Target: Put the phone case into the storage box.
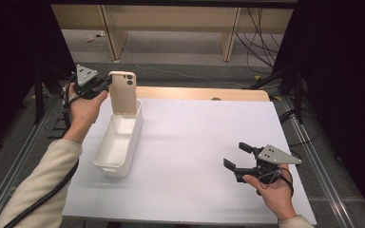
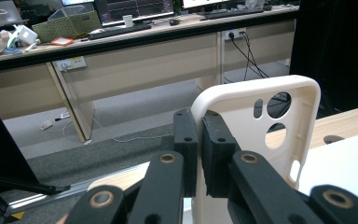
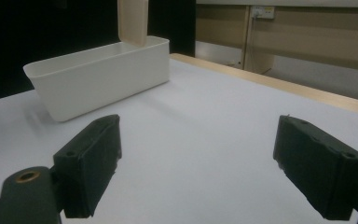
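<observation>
1. A white bench (image 1: 209, 156) spreads across the frame, its wooden far edge showing beyond the white top.
2. A long white bin (image 1: 119, 142) stands open on the left part of the bench, one short end pointing away from the person.
3. A cream phone case (image 1: 123, 92) stands upright at the bin's far end, its lower edge dipped inside the bin and its camera cut-outs at the top.
4. The left tongs (image 1: 105, 85) are clamped on the case's side edge, a pad (image 2: 186, 140) pressing each face of the rim.
5. The right tongs (image 1: 237, 156) hover low over the bench's near right part, jaws wide apart, with nothing between them, well apart from the bin.
</observation>
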Action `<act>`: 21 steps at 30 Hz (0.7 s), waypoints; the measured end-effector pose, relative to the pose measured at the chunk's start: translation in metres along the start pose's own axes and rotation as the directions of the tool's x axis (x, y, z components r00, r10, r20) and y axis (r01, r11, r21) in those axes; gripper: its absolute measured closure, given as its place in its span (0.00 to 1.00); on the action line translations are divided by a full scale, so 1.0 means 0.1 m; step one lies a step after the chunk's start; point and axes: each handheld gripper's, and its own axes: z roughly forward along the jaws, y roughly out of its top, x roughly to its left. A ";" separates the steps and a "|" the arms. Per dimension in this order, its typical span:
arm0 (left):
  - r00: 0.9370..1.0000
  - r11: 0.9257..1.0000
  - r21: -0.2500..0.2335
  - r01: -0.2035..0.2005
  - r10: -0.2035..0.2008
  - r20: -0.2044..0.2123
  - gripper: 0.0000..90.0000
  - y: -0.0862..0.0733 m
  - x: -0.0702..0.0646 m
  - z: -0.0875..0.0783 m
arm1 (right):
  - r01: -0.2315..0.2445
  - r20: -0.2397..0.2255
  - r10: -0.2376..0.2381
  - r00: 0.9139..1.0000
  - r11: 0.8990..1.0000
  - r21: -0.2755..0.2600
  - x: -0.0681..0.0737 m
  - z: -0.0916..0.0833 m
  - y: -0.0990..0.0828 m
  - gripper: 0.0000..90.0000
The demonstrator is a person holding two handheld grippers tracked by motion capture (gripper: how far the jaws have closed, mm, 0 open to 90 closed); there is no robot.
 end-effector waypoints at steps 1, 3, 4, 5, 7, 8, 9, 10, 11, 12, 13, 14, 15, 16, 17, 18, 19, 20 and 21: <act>1.000 1.000 -0.001 0.000 0.000 0.000 0.95 0.00 0.00 0.01 | -0.008 -0.005 0.008 1.000 1.000 -0.004 0.00 0.00 0.00 0.18; 1.000 1.000 0.001 -0.002 0.002 0.001 0.95 0.00 -0.01 0.02 | -0.003 -0.003 0.003 1.000 1.000 -0.010 0.00 0.00 0.00 0.18; 1.000 1.000 0.001 -0.001 0.001 0.000 0.95 0.00 -0.01 0.02 | -0.003 -0.003 0.003 1.000 1.000 -0.010 0.00 0.00 0.00 0.18; 1.000 1.000 0.002 -0.002 0.002 -0.001 0.95 0.00 -0.01 0.03 | -0.005 -0.001 0.005 1.000 1.000 -0.012 0.00 0.01 0.00 0.18; 1.000 1.000 0.002 -0.004 0.004 -0.002 0.95 0.00 0.00 0.04 | -0.008 -0.010 0.008 1.000 1.000 -0.022 0.00 0.01 -0.01 0.18; 1.000 1.000 0.003 -0.005 0.005 -0.003 0.95 0.00 0.00 0.05 | -0.004 -0.004 0.004 1.000 1.000 -0.008 0.00 0.00 0.00 0.18; 1.000 1.000 0.005 -0.003 0.003 -0.002 0.95 0.00 0.00 0.06 | -0.004 -0.005 0.004 1.000 1.000 -0.008 0.00 0.00 0.00 0.18; 1.000 1.000 0.005 -0.002 0.002 -0.003 0.95 0.00 0.00 0.06 | -0.004 -0.005 0.004 1.000 1.000 -0.009 0.00 0.00 0.00 0.18; 1.000 1.000 0.007 -0.002 0.002 -0.004 0.95 0.00 0.00 0.06 | -0.007 -0.007 0.007 1.000 1.000 -0.017 0.00 0.01 -0.01 0.18; 1.000 1.000 0.007 0.000 0.000 -0.006 0.95 -0.01 0.01 0.07 | 0.003 0.004 -0.003 1.000 1.000 -0.005 0.00 0.00 0.00 0.18; 1.000 1.000 0.006 0.000 0.000 -0.006 0.95 -0.01 0.01 0.07 | 0.003 0.004 -0.003 1.000 1.000 -0.005 0.00 0.00 0.00 0.18; 1.000 1.000 0.007 0.001 -0.001 -0.006 0.95 -0.01 0.01 0.07 | 0.002 0.004 -0.002 1.000 1.000 -0.004 0.00 0.00 0.00 0.18; 1.000 1.000 0.008 0.000 0.000 -0.006 0.95 -0.01 0.02 0.08 | 0.002 0.004 -0.002 1.000 1.000 -0.002 0.00 0.00 0.00 0.18; 1.000 1.000 0.009 -0.001 0.001 -0.006 0.95 -0.02 0.02 0.08 | 0.002 0.005 -0.002 1.000 1.000 0.004 0.00 0.00 0.00 0.18; 1.000 1.000 0.009 -0.001 0.001 -0.006 0.95 -0.02 0.02 0.09 | 0.002 0.003 -0.002 1.000 1.000 0.004 0.00 0.00 0.00 0.18; 1.000 1.000 0.009 -0.001 0.001 -0.006 0.95 -0.02 0.02 0.09 | 0.003 0.003 -0.003 1.000 1.000 0.004 0.00 0.00 0.00 0.18; 1.000 1.000 0.010 -0.002 0.002 -0.006 0.95 -0.03 0.02 0.09 | 0.004 0.004 -0.004 1.000 1.000 0.004 0.00 0.00 0.00 0.18; 1.000 1.000 0.011 -0.003 0.003 -0.005 0.95 -0.03 0.02 0.10 | 0.003 0.003 -0.003 1.000 1.000 0.004 0.00 0.00 0.00 0.18; 1.000 1.000 0.009 -0.002 0.002 -0.006 0.95 -0.03 0.02 0.10 | 0.001 0.003 -0.001 1.000 1.000 0.003 0.00 0.00 0.00 0.18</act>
